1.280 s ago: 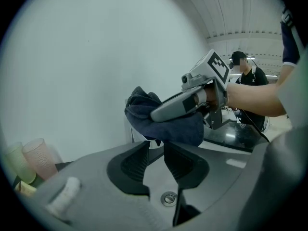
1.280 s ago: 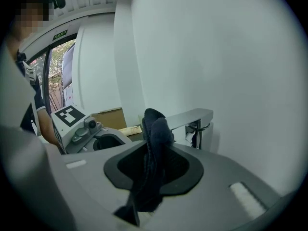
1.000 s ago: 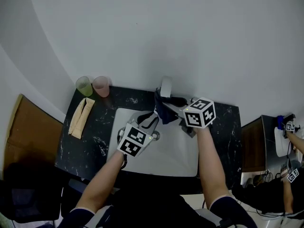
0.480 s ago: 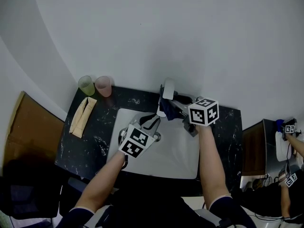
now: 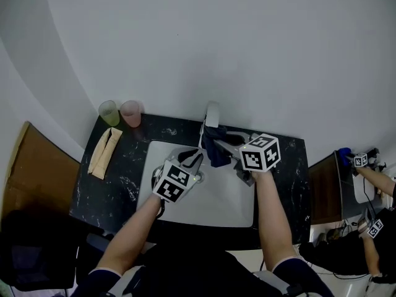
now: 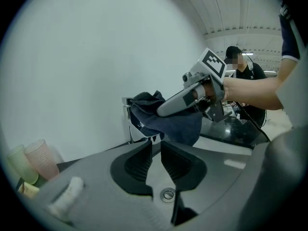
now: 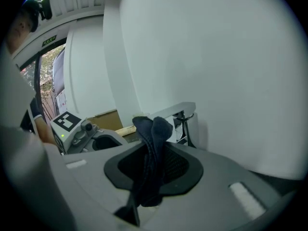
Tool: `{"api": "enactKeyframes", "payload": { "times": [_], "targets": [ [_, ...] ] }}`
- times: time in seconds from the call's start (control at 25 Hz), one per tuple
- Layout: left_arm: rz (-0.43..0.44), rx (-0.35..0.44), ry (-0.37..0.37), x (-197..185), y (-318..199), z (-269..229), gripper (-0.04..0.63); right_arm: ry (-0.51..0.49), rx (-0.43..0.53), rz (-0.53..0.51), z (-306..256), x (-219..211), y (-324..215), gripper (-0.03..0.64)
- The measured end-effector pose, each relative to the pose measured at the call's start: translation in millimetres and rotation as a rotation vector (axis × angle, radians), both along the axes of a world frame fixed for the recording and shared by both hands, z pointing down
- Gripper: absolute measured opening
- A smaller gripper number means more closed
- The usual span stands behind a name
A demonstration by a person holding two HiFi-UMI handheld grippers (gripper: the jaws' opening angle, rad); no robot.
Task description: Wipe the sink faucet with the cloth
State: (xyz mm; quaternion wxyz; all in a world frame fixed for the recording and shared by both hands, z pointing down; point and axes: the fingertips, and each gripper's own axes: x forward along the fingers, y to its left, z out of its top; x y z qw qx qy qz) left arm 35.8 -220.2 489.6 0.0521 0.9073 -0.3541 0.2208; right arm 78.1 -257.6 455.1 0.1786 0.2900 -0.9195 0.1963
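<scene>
The hand-held gripper (image 7: 153,150) clamps cloth (image 7: 153,126) near faucet (image 7: 185,109).

The left gripper (image 5: 192,159) is being held out, empty jaws just narrowed, while the cloth (image 7: 153,129) is being clamped by the right gripper (image 5: 224,146).

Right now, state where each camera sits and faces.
Head view: on the person's head, looking steeply down at the sink; both forearms, left gripper and right gripper show.
Left gripper view: on the left gripper, facing the faucet along its jaws, just closing, nothing between; the right gripper shows.
Right gripper view: on the right gripper, facing the faucet along jaws shut on the cloth.
Shared: both gripper views show faucet and cloth.
</scene>
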Motion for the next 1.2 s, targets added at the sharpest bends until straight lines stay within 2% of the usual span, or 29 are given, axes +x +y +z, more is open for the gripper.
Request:
{"api": "enactKeyframes", "payload": {
  "times": [0.2,0.36,0.4,0.44,0.56,0.76,0.96,1.2],
  "targets": [
    [-0.015,-0.007,0.042,-10.9,11.9,-8.1,0.058,-0.013,0.003,0.020,0.5,7.0,28.2,0.081],
    [-0.002,-0.014,0.121,-14.3,20.6,-23.4,0.060,-0.070,0.035,0.059,-5.5,15.4,41.4,0.081],
    [0.013,-0.019,0.144,-12.7,23.0,-28.4,0.072,-0.093,0.043,0.068,-8.4,16.2,43.0,0.081],
    [0.029,-0.027,0.166,-10.3,25.5,-33.5,0.131,-0.114,0.052,0.075,-11.9,16.5,44.1,0.081],
    [0.076,-0.056,0.221,0.4,33.7,-48.7,0.189,-0.147,0.092,0.088,-25.5,14.8,46.0,0.081],
    [0.135,-0.013,0.183,13.3,33.1,-62.9,0.245,-0.175,0.159,0.053,-51.2,-3.9,49.5,0.081],
    [0.129,-0.004,0.166,13.1,25.0,-68.5,0.250,-0.203,0.213,-0.012,-66.5,-25.2,60.0,0.083],
    [0.182,0.025,0.120,11.6,26.0,-66.2,0.245,-0.244,0.159,-0.094,-61.5,-39.5,70.4,0.083]
  ]
}}
